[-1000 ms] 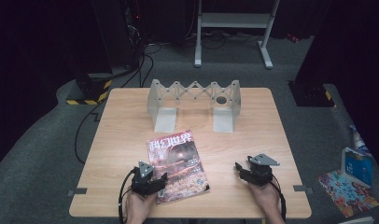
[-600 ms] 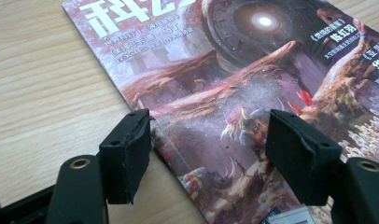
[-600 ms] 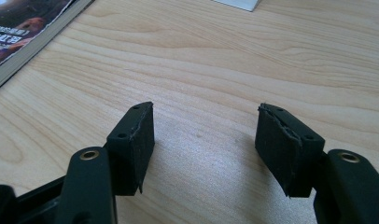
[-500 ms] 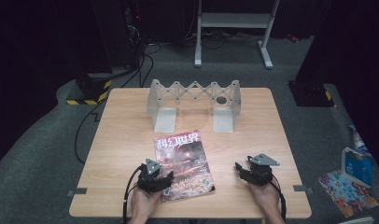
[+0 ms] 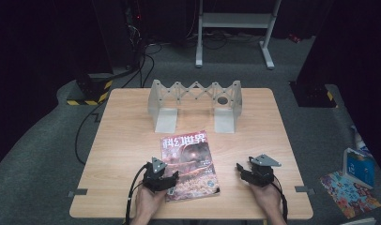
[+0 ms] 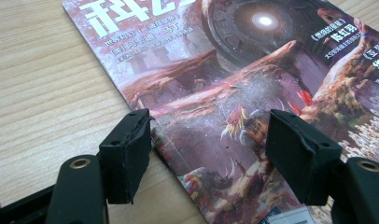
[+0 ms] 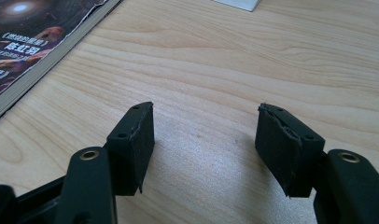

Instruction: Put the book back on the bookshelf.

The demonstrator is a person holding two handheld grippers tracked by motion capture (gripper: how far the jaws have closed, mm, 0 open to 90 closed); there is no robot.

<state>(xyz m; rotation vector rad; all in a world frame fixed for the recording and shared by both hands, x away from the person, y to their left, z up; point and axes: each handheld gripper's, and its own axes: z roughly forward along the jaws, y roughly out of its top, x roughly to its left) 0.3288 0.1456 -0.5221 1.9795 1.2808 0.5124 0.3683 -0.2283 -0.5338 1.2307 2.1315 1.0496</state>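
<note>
Item one, magazine (image 5: 188, 164): I see it lying flat on the wooden table (image 5: 127, 140), near the front edge, in front of the grey folding rack (image 5: 195, 103). Item two, left gripper (image 5: 161, 178): I log its jaws spread wide over the magazine's lower left edge, gripping nothing. Item three, right gripper (image 5: 242, 169): jaws apart over bare wood, well right of the magazine.

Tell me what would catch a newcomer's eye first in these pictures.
The colourful magazine lies flat near the front middle of the wooden table, its reddish cover bright against the pale wood. The left gripper sits at the magazine's near left edge with jaws open, while the right gripper rests open on bare wood to its right. Behind stands a pale grey folding rack.
</note>
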